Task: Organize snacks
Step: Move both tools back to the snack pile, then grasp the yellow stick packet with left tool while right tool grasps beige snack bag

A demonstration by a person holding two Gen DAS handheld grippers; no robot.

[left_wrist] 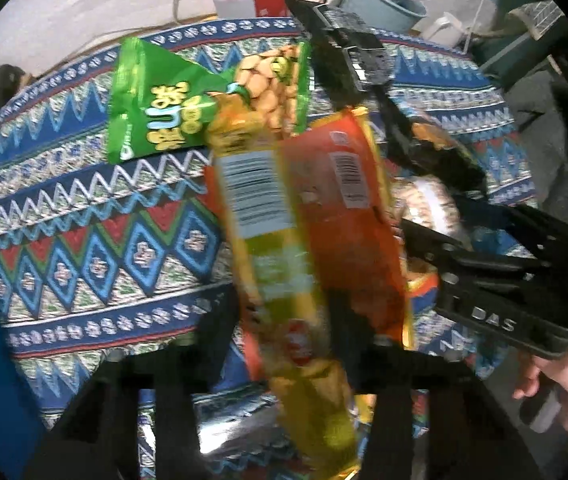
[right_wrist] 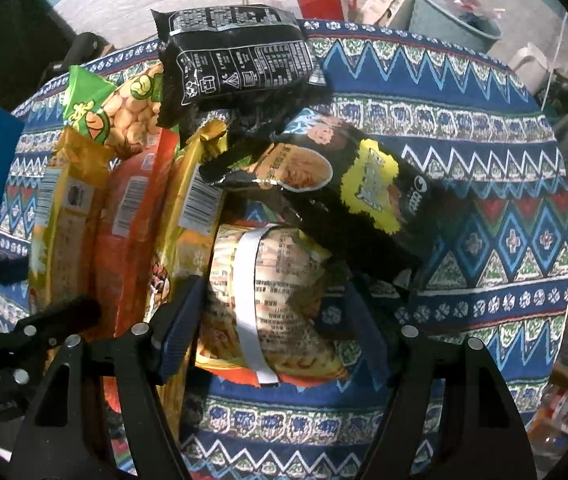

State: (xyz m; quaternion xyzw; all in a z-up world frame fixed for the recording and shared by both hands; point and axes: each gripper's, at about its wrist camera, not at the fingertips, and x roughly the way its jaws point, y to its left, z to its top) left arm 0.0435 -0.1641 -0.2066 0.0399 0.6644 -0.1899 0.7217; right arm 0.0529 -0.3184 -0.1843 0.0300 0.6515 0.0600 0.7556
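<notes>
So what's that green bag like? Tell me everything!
The green bag is a shiny plastic snack packet with yellow letters and a picture of pale round nuts. It lies flat and unopened, as far as can be seen, on the patterned cloth at the far left of the snack pile. A yellow packet overlaps its near corner. In the right wrist view, the black packet lies just beside it. Neither tool touches it.
</notes>
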